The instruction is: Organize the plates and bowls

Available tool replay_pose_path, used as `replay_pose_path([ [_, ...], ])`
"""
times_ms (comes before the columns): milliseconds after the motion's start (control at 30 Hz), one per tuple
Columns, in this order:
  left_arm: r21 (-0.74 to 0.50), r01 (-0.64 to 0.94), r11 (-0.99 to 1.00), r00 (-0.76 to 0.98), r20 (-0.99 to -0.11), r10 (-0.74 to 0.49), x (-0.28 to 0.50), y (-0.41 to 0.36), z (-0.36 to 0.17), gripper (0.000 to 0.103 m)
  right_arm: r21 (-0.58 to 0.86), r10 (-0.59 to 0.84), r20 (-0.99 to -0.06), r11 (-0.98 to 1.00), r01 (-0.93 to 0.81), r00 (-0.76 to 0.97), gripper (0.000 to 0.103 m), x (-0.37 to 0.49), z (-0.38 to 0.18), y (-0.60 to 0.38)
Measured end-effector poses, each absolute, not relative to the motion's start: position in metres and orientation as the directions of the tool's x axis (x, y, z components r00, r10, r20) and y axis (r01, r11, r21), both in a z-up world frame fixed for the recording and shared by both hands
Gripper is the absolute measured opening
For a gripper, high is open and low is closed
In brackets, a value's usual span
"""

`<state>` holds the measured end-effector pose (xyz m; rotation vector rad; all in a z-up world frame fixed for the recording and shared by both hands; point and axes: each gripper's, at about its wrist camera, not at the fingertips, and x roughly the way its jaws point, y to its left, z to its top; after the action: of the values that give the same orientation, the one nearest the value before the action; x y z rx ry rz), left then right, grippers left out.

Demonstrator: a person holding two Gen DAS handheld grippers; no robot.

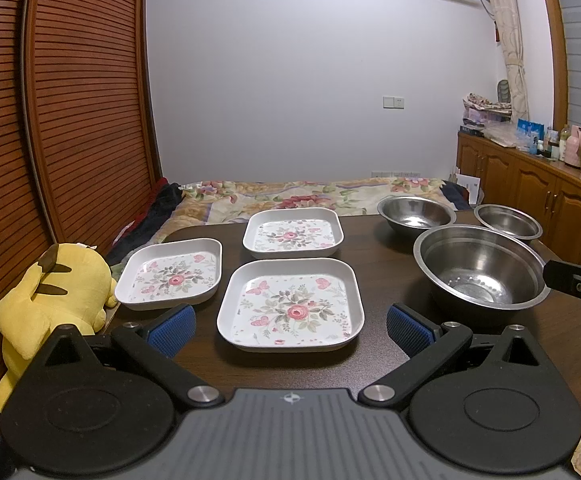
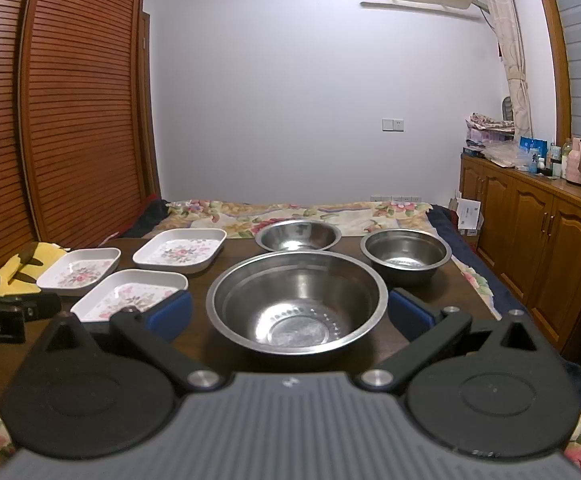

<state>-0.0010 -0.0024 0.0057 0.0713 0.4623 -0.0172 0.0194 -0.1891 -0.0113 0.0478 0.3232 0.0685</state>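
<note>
Three square white plates with flower prints lie on the dark table: a near plate point(image 1: 289, 306), a left plate point(image 1: 170, 274) and a far plate point(image 1: 293, 233). Three steel bowls stand to their right: a large bowl point(image 1: 480, 268) point(image 2: 296, 300), a far bowl point(image 1: 415, 212) point(image 2: 298, 235) and a small bowl point(image 1: 507, 221) point(image 2: 405, 255). My left gripper point(image 1: 290, 326) is open, its blue pads either side of the near plate's front edge, just above it. My right gripper point(image 2: 289, 314) is open around the large bowl's near rim. Nothing is held.
A yellow plush toy point(image 1: 50, 304) sits at the table's left edge. A bed with a floral quilt point(image 1: 298, 194) lies behind the table. Wooden cabinets point(image 2: 538, 240) with bottles on top run along the right wall; slatted wooden doors point(image 1: 70, 100) stand at the left.
</note>
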Motion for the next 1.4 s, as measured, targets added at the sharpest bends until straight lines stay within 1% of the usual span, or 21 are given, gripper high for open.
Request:
replay_pose_path([
  [1033,0.066,0.041,0.997,0.893,-0.449,-0.007,-0.002,-0.001,0.010,0.103,0.055,0.077,-0.313,0.996,-0.063,0.947,0.103,0.017,-0.010,-0.187],
  [1267,0.063,0.045,0.997,0.885,-0.465,-0.011,0.002,0.000,0.001,0.103,0.057,0.083,-0.324,0.996,-0.068,0.943,0.103,0.018,-0.013,-0.186],
  [1400,0.036,0.057,0.998,0.872,-0.489,-0.032,0.007,0.005,-0.006,0.103,0.053,0.090,-0.331,0.996,-0.076,0.939,0.103,0.022,-0.015,-0.183],
])
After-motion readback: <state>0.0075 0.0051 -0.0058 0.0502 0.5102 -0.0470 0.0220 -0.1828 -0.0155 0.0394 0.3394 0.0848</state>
